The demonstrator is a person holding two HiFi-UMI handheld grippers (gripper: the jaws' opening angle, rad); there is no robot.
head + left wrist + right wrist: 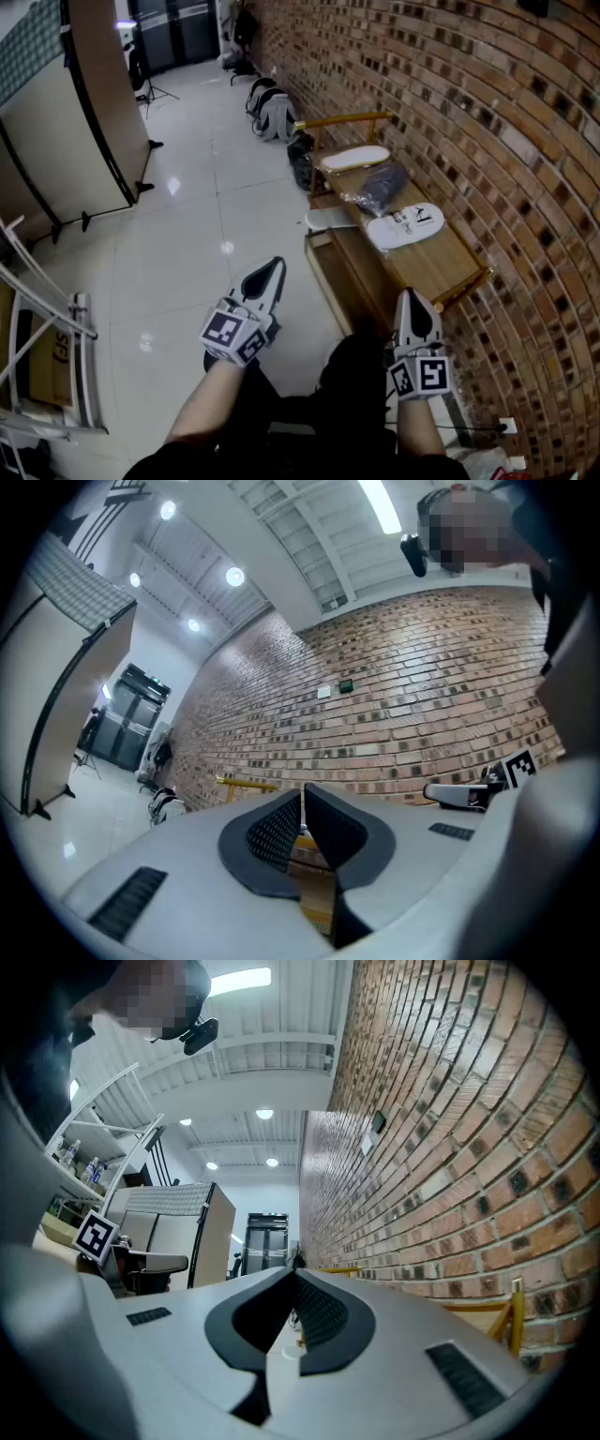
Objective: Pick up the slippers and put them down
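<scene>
- Three white slippers are at the wooden bench [448,263] along the brick wall [487,131].
- The near slipper [405,226] lies flat on the bench top. Its long axis runs across the bench, from the floor-side edge toward the wall.
- The far slipper [354,157] lies much the same way, near the bench's far end, under a yellow rail [342,119].
- A third slipper [328,218] juts out past the bench's floor-side edge. I cannot tell toe from heel on any of them.
- A dark wrapped bundle [381,187] sits between the near and far slippers.
- The wall closes off the bench's right side. To its left, the glossy white floor [202,225] is wide open up to a standing panel [66,122]. Backpacks [270,111] lie beyond the bench.
- The left gripper [274,266] hangs over the floor, short of the bench's near end. It points slightly upward, with its jaws pressed together on nothing.
- The right gripper [413,298] sits just off the bench's near corner, tilted the same way. Its jaws meet at the tips and hold nothing.
</scene>
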